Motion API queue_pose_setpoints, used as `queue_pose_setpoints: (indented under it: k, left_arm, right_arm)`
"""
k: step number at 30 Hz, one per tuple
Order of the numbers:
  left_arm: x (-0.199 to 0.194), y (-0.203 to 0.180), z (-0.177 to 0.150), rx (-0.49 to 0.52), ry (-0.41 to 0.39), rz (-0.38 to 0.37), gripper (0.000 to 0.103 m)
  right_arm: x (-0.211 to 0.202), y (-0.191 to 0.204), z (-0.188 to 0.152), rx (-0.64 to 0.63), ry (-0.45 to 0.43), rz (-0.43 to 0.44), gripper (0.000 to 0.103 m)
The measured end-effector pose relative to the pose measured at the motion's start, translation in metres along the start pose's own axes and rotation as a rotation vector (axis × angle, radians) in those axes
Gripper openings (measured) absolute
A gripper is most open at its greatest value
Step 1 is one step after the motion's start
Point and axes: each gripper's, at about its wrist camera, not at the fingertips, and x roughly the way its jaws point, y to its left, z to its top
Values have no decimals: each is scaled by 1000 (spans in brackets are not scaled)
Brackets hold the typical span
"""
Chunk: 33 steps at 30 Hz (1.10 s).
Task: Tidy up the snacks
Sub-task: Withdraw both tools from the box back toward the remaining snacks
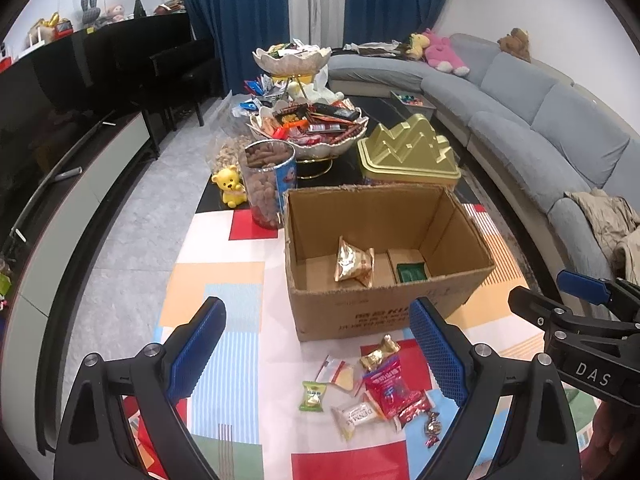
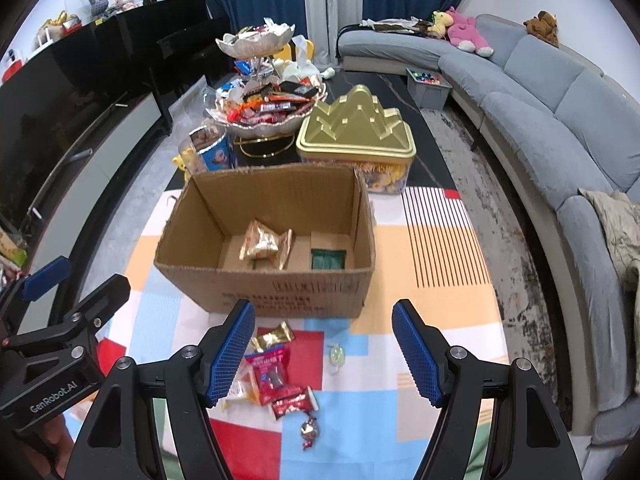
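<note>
An open cardboard box [image 1: 384,312] [image 2: 280,288] stands on the patterned tablecloth. Inside lie a gold foil packet [image 1: 354,264] [image 2: 266,246] and a green packet [image 1: 410,272] [image 2: 328,258]. In front of the box lie several loose snacks: a gold candy [image 1: 380,354] [image 2: 274,338], a red packet [image 1: 390,390] [image 2: 272,372], a green candy [image 1: 314,396], a white packet [image 1: 358,418] and a twisted foil candy [image 1: 433,428] [image 2: 309,430]. My left gripper [image 1: 318,354] is open and empty above them. My right gripper [image 2: 324,354] is open and empty above the same pile.
Behind the box stand a jar of nuts [image 1: 268,180] [image 2: 210,152], a yellow bear figure [image 1: 230,190], a gold tin [image 1: 408,152] [image 2: 356,132] and a tiered dish of snacks [image 1: 308,120] [image 2: 266,100]. A grey sofa [image 1: 540,120] runs along the right.
</note>
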Motion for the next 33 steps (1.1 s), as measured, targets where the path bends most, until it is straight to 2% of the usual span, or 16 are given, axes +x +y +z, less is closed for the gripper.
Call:
queue_pose_setpoints:
  k: [13, 33]
  left_arm:
    - [6, -2, -29, 69, 41, -24, 94]
    - [31, -19, -79, 224, 182, -89, 94]
  right_arm:
    - [7, 5, -31, -3, 49, -7, 72]
    - [36, 3, -88, 11, 173, -11, 72]
